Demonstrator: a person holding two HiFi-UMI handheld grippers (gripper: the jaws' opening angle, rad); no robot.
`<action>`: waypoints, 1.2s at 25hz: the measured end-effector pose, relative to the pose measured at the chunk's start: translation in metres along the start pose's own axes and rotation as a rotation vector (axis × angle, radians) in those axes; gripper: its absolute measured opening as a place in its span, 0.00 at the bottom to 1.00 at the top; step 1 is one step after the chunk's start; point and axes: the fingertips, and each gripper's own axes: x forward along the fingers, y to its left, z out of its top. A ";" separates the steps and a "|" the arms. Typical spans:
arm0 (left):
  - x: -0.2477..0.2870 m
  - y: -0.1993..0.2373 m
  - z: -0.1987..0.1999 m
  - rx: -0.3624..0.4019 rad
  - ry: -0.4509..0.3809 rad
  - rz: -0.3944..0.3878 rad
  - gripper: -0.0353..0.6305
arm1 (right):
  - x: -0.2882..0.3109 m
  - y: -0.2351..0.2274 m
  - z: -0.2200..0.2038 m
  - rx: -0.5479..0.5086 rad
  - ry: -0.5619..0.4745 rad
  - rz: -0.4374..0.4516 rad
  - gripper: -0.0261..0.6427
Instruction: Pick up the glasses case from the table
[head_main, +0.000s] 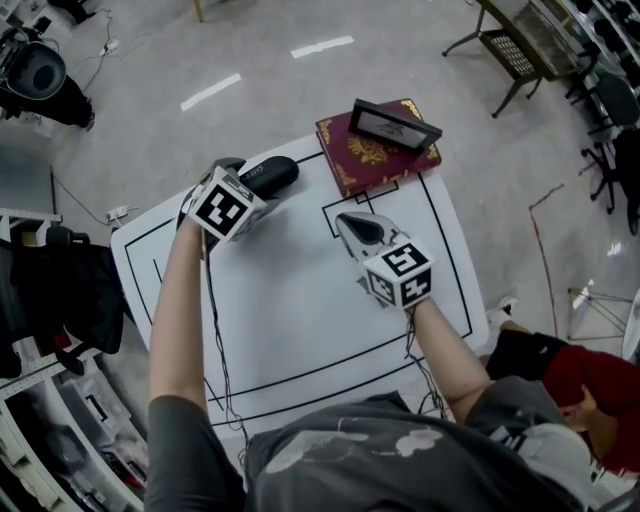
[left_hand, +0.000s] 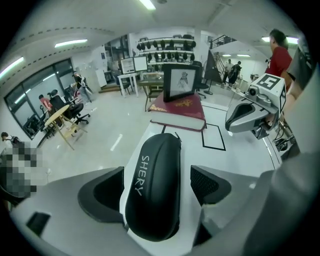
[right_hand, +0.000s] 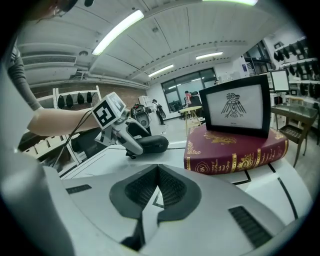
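Note:
The black glasses case (head_main: 268, 174) lies at the far left edge of the white table (head_main: 290, 320). My left gripper (head_main: 243, 186) is over its near end, open wide. In the left gripper view the case (left_hand: 154, 175) lies lengthwise between the two dark pads (left_hand: 101, 194), with a gap on each side and neither pad touching it. My right gripper (head_main: 346, 223) hovers over the middle of the table, shut with nothing in it; its pads (right_hand: 144, 189) meet in the right gripper view. From there I also see the case (right_hand: 152, 144) under the left gripper (right_hand: 131, 151).
A thick red book (head_main: 375, 152) with gold trim lies at the table's far edge, and a black picture frame (head_main: 393, 123) stands on it. Black lines mark the tabletop. A chair (head_main: 508, 50) and other furniture stand on the floor beyond.

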 end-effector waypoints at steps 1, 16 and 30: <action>0.002 0.004 0.003 0.021 0.005 0.012 0.65 | 0.000 -0.002 0.001 -0.002 -0.001 0.002 0.04; 0.036 -0.015 -0.015 -0.056 0.062 -0.102 0.60 | -0.013 -0.005 -0.006 0.016 -0.010 -0.006 0.04; -0.013 -0.046 -0.003 -0.037 -0.080 0.027 0.56 | -0.044 0.029 0.005 0.001 -0.055 -0.050 0.04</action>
